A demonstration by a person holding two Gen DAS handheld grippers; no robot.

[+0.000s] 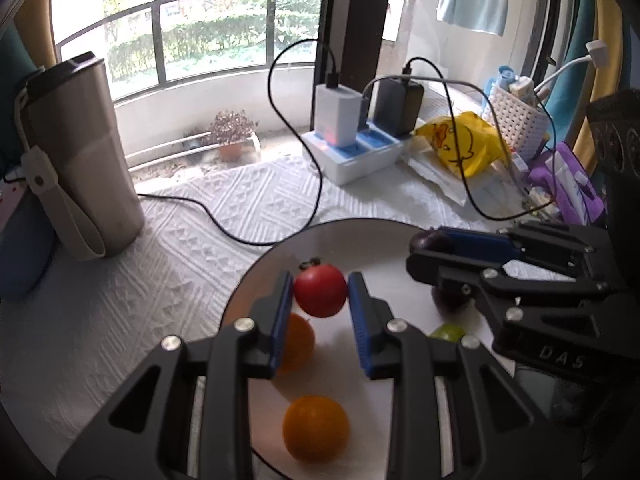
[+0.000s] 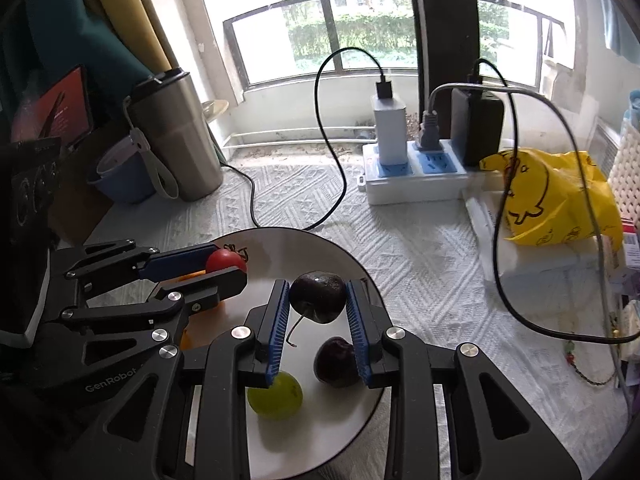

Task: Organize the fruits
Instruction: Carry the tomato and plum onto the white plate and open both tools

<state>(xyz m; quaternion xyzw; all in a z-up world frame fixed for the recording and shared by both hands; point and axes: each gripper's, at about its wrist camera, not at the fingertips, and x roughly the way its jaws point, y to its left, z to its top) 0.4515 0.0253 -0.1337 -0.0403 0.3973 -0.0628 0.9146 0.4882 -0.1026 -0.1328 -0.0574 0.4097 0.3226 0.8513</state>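
One white plate [image 2: 360, 280], textured cloth [image 2: 420, 248], window [image 2: 360, 32]

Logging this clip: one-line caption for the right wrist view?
Right gripper pinches a dark cherry above the plate; left gripper holds a red tomato.

Red tomato [image 1: 320, 289], dark cherry [image 2: 318, 297], white plate [image 2: 280, 240]

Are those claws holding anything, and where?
Left gripper pinches the cherry tomato by its sides; right gripper pinches a dark cherry likewise.
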